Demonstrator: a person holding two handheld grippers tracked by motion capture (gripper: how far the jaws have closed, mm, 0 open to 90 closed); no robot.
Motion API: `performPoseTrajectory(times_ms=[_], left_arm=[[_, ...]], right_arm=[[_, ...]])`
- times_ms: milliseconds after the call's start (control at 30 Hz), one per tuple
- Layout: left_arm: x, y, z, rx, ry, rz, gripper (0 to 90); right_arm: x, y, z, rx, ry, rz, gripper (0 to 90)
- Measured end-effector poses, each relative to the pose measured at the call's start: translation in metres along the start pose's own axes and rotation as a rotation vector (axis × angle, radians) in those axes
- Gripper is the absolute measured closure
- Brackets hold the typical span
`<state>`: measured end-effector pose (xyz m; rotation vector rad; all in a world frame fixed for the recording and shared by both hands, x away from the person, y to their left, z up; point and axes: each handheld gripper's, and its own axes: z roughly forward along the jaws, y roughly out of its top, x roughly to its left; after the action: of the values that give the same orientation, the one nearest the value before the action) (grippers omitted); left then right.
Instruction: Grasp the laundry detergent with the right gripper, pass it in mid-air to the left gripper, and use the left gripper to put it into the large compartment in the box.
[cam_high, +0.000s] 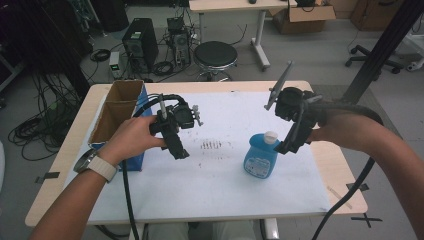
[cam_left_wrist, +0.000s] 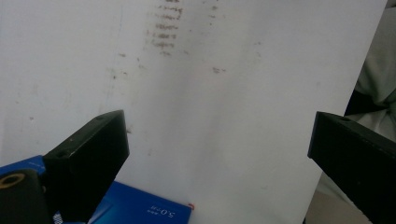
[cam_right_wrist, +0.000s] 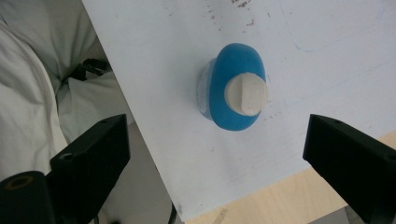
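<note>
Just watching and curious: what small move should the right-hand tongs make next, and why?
Probably straight down. The right tongs hang open above the upright blue bottle, its white cap lying between the jaws from above, nothing gripped yet, so lowering would bring the jaws around it.

Two grippers are over the table, the left gripper (cam_high: 176, 135) and the right gripper (cam_high: 289, 131), one in each of the person's hands, and each has two black jaws set wide apart with nothing between them. One blue bottle (cam_high: 260, 156) with a single pale cap (cam_high: 270, 136) stands on the one white sheet (cam_high: 220, 185) that covers the one wooden table (cam_high: 335, 165). One open cardboard box (cam_high: 117, 112) with blue sides sits at the left edge. The person wears one wristwatch (cam_high: 95, 164). On the floor behind there is one round black stool (cam_high: 215, 55) and two computer towers (cam_high: 139, 42), plus one office chair base (cam_high: 372, 57) at the far right.
</note>
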<state>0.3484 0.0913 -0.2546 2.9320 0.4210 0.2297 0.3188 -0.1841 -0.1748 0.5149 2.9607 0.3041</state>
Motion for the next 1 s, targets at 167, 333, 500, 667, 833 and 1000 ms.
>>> performPoseTrajectory(times_ms=[167,333,500,667,833,1000], left_arm=[[0.0,0.0,0.0,0.002,0.001,0.001,5.7],[0.0,-0.001,0.0,0.001,0.001,-0.003,5.7],[0.0,0.0,0.0,-0.002,0.0,-0.004,5.7],[0.0,0.001,0.0,0.0,0.003,0.002,5.7],[0.0,0.001,0.0,0.0,0.003,-0.001,5.7],[-0.001,0.0,0.0,0.001,0.0,-0.001,5.7]], right_arm=[[-0.007,-0.007,0.002,-0.003,0.0,0.034,7.1],[-0.011,-0.014,0.005,0.0,0.005,0.06,7.1],[-0.014,-0.019,0.009,-0.002,0.011,0.072,7.1],[-0.016,-0.024,0.016,-0.007,0.02,0.092,7.1],[-0.017,-0.028,0.022,-0.011,0.025,0.104,7.0],[-0.018,-0.032,0.03,-0.013,0.034,0.116,7.1]])
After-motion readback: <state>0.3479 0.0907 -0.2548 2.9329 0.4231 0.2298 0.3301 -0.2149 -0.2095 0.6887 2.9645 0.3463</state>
